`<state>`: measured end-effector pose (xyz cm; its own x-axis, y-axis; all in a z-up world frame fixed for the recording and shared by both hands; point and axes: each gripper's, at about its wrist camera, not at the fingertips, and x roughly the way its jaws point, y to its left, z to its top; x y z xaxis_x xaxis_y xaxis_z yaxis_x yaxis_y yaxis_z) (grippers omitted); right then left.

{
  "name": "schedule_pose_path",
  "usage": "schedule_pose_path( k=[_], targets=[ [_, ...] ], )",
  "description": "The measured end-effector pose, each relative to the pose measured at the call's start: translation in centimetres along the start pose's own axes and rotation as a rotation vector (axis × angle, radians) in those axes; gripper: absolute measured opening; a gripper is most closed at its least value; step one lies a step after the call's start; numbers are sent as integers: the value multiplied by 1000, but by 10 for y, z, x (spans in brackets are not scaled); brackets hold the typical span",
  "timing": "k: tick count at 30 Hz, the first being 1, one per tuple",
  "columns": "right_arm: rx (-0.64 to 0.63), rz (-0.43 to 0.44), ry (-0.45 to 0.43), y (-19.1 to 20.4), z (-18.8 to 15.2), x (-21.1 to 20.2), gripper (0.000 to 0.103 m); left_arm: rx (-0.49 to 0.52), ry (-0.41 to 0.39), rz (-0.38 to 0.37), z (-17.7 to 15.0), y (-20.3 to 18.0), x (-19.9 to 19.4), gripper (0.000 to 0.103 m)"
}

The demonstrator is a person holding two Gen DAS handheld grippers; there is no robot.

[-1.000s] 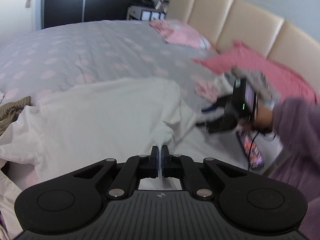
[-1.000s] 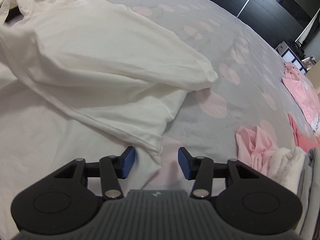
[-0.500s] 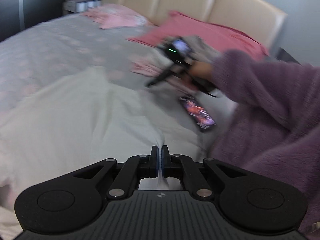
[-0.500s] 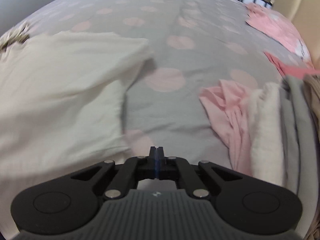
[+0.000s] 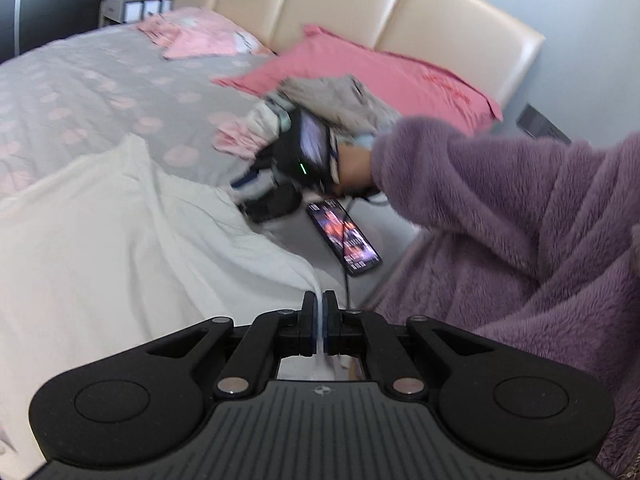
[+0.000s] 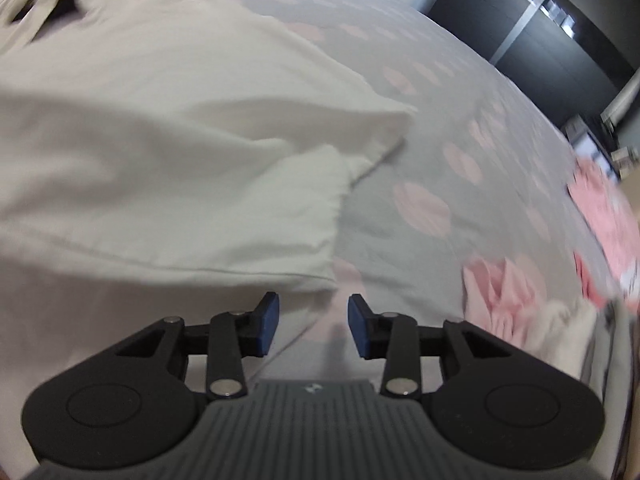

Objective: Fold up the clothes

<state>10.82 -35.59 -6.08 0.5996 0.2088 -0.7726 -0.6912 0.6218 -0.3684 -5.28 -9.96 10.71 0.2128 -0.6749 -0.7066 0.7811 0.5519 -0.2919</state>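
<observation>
Right gripper (image 6: pixel 313 326) swung back over white garment (image 6: pixel 160 168), jaws opening, empty; hem corner just ahead, probably; left gripper (image 5: pixel 319 322) clamped on garment edge.

Premises: a home bedroom. A bed (image 5: pixel 80 92) with grey, pink-spotted cover fills both views; a padded beige headboard (image 5: pixel 340 12) stands at its head, with a pink pillow (image 5: pixel 380 76) lying against it. A small white drawer unit (image 5: pixel 132 8) stands beside the headboard, and a dark wardrobe (image 6: pixel 552 40) stands beyond the bed's far side.

Matt white cloth garment (image 5: pixel 120 240)
</observation>
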Motion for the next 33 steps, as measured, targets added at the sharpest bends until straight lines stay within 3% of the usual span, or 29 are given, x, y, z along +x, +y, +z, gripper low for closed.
schedule_pose_path(
  k=[4,6,7,12,15,22,30,31,32,33],
  targets=[
    [15,-15,-56,-2,7,-1,38,1,-3,-12,5,-9,-9,1],
    [63,-15,-25,-11,14,1,12,18,14,-28,6,-14,-5,1],
    [96,-18,-12,-16,15,2,5,31,30,-48,7,-18,0,1],
    [317,-27,32,-51,16,2,4,111,144,-185,15,-33,47,1],
    [409,-17,52,-61,16,4,4,152,231,-263,21,-47,95,1],
    [419,-17,96,-62,17,16,4,124,376,-334,10,-59,197,0],
    [385,-12,152,-64,12,4,8,47,450,-345,-10,-51,235,1],
    [383,-27,165,-64,10,-1,13,37,455,-347,-12,-49,235,2],
    [386,-38,174,-66,7,-8,16,29,454,-347,-13,-48,235,11],
    [396,-44,174,-68,4,-15,18,22,451,-344,-13,-45,233,27]
  ],
)
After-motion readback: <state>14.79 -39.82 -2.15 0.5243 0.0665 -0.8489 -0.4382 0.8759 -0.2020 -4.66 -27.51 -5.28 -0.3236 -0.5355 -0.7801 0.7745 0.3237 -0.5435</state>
